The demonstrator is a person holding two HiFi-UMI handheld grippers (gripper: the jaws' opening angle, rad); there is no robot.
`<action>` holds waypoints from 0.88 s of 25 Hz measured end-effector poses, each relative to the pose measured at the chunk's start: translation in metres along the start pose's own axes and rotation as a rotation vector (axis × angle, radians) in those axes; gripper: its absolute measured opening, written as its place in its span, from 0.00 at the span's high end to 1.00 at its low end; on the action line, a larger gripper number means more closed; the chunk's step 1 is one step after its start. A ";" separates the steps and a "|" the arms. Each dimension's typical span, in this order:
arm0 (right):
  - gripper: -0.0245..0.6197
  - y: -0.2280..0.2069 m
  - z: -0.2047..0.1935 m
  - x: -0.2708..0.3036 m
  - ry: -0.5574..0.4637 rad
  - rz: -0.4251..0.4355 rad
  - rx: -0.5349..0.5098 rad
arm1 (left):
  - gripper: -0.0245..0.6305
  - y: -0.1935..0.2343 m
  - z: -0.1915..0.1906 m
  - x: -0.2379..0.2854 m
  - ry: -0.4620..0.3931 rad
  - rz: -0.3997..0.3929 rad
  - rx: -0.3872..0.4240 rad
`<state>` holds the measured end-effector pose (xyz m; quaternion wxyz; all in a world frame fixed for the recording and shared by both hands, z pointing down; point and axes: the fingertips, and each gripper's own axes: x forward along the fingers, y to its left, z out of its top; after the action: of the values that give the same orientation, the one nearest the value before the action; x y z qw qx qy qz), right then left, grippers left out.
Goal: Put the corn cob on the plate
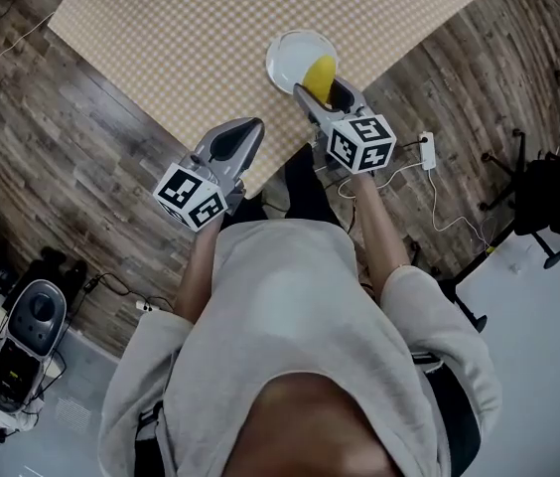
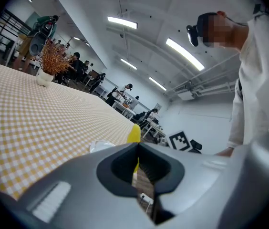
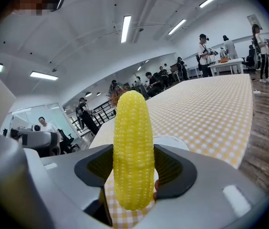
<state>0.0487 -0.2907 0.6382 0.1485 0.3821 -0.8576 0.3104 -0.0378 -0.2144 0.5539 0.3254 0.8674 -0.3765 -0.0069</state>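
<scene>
Two hand-held grippers are seen at the near edge of a desk [image 1: 181, 38] covered in a yellow-and-white checked cloth. A yellow corn cob [image 3: 132, 147] is clamped upright between the fingers [image 3: 175, 168] of the right gripper [image 1: 318, 92], which are closed on its lower half. The cob is held over the near rim of a round white plate [image 1: 285, 53] that lies on the desk close to that edge. Whether cob and plate touch cannot be told. The left gripper [image 1: 250, 129] is held apart from the plate, to its left, with its fingers [image 2: 120, 166] brought together and nothing between them.
</scene>
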 end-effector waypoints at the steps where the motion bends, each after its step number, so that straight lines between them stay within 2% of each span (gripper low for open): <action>1: 0.56 -0.003 0.003 0.005 0.005 0.000 -0.010 | 0.95 0.001 0.001 -0.001 -0.002 0.003 -0.002; 8: 0.56 -0.023 0.015 0.028 0.042 -0.006 -0.067 | 0.95 0.009 -0.001 -0.007 -0.016 0.027 -0.021; 11: 0.56 -0.027 0.018 0.034 0.074 -0.014 -0.150 | 0.95 0.013 0.001 -0.008 -0.019 0.035 -0.026; 13: 0.56 -0.027 0.018 0.038 0.110 -0.024 -0.256 | 0.95 0.015 0.003 -0.007 -0.022 0.037 -0.031; 18: 0.56 -0.025 0.011 0.045 0.212 -0.056 -0.610 | 0.95 0.017 0.003 -0.005 -0.027 0.038 -0.038; 20: 0.56 -0.022 0.008 0.046 0.249 -0.065 -0.775 | 0.95 0.017 0.003 -0.006 -0.028 0.039 -0.039; 22: 0.56 -0.019 0.003 0.047 0.301 -0.075 -0.994 | 0.95 0.018 0.003 -0.008 -0.033 0.038 -0.039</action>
<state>0.0317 -0.3287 0.6670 0.4446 0.2472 -0.8564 -0.0883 -0.0556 -0.2202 0.5600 0.3361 0.8533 -0.3979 -0.0223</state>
